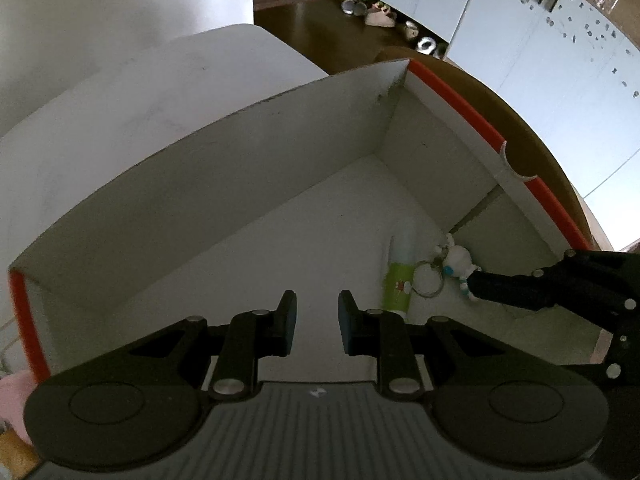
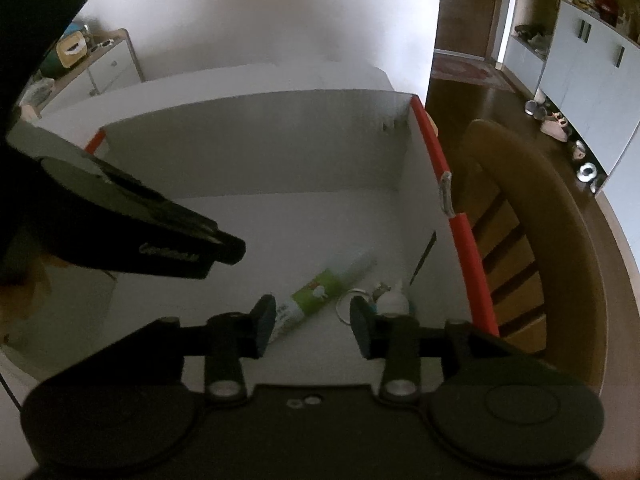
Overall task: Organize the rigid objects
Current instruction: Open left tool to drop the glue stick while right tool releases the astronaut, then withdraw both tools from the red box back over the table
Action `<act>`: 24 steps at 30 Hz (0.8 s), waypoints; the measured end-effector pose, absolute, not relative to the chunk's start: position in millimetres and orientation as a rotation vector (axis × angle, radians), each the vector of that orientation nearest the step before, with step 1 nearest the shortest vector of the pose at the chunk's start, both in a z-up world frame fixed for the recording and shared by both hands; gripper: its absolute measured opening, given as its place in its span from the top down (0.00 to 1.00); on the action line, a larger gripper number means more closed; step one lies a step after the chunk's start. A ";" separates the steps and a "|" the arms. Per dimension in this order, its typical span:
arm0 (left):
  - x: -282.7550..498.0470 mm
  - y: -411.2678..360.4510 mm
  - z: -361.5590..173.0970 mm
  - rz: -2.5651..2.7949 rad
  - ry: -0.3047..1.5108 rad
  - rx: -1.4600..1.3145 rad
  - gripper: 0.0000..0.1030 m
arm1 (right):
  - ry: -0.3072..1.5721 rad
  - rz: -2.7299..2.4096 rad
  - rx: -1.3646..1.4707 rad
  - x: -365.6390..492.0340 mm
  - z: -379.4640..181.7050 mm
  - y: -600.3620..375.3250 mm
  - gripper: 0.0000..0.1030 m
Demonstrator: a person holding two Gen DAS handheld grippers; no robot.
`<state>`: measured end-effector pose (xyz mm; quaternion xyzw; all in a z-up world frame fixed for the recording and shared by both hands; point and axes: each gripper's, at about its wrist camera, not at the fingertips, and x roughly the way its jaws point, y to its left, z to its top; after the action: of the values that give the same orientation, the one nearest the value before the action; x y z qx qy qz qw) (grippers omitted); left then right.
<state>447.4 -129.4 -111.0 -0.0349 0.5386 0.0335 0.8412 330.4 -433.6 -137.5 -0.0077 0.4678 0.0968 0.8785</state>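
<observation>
The left gripper (image 1: 317, 322) hangs over the white box (image 1: 240, 168) floor, jaws parted and empty. Right of it lie a green-labelled tube (image 1: 398, 276) and a white figure keychain (image 1: 456, 262), near the red-edged wall. The right gripper (image 2: 313, 322), jaws spread and empty, hovers just above them.

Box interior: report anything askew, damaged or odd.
Nothing looks damaged or spilled. In the box, the tube lies flat on its side, diagonal to the walls, and the keychain lies loose beside it near the red-edged wall. Both grippers, left and right, hang open and empty.
</observation>
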 end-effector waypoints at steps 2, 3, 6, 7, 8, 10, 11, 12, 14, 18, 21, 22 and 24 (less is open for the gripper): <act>441.3 -128.1 -105.9 0.076 1.127 -0.066 0.79 | 0.969 0.203 -0.011 327.3 -134.0 -432.7 0.59; 438.0 -127.9 -103.6 0.078 1.121 -0.062 0.79 | 0.967 0.205 -0.008 326.2 -132.6 -432.4 0.59; 432.3 -127.0 -95.3 0.091 1.102 -0.050 0.79 | 0.954 0.209 -0.005 320.7 -126.3 -430.1 0.55; 430.2 -126.4 -92.9 0.093 1.094 -0.049 0.79 | 0.949 0.210 -0.001 318.8 -124.6 -429.7 0.54; 426.8 -125.9 -89.9 0.097 1.086 -0.048 0.79 | 0.944 0.209 0.003 316.9 -122.5 -429.5 0.53; 419.3 -125.1 -84.4 0.107 1.074 -0.042 0.79 | 0.935 0.207 0.014 311.4 -118.3 -426.4 0.52; 415.9 -124.7 -81.6 0.111 1.068 -0.040 0.79 | 0.929 0.206 0.018 309.1 -115.9 -425.7 0.50; 413.3 -125.2 -79.5 0.116 1.064 -0.037 0.79 | 0.923 0.204 0.021 308.4 -112.8 -425.2 0.48; 408.3 -126.6 -73.1 0.119 1.050 -0.023 0.79 | 0.913 0.202 0.026 304.7 -108.1 -423.5 0.46; 396.8 -129.5 -64.3 0.126 1.021 -0.007 0.79 | 0.894 0.189 0.036 295.1 -99.4 -419.7 0.42; 384.8 -128.6 -58.5 0.123 0.998 -0.012 0.79 | 0.875 0.185 0.037 288.6 -92.6 -413.8 0.38; 380.9 -127.5 -56.5 0.124 0.993 -0.015 0.79 | 0.867 0.186 0.038 286.0 -90.0 -412.0 0.38; 372.6 -125.4 -51.9 0.124 0.980 -0.018 0.79 | 0.851 0.185 0.043 279.8 -84.4 -408.7 0.35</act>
<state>372.6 -125.4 -51.9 -0.0086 0.4702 0.0597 0.8805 279.8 -408.7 -84.4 0.0210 0.4121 0.0895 0.9065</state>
